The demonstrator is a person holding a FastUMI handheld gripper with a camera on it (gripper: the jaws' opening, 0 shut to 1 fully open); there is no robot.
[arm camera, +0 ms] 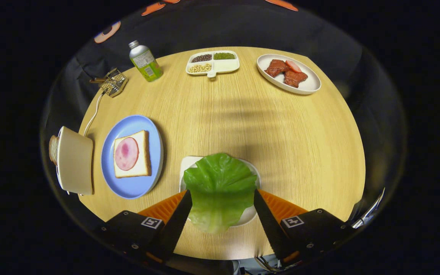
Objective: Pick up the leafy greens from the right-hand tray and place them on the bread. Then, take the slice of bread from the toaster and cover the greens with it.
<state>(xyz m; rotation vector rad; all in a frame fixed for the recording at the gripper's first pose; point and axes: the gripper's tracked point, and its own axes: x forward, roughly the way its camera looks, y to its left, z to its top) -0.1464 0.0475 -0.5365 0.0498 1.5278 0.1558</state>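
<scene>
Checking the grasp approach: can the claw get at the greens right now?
Probably yes. The claw is open, its fingers flanking the greens on the white tray. Nothing lies between them; the leaf sits in the gap, though whether the fingers are low enough is unclear.

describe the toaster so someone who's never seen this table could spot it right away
On the round pale wooden table, find the blue plate holding bread with a pink meat slice, well left of the open gripper flanking the green lettuce leaf. The boxy cream toaster sits beside that plate at the table's edge. A bread slice sticks out of it.
</scene>
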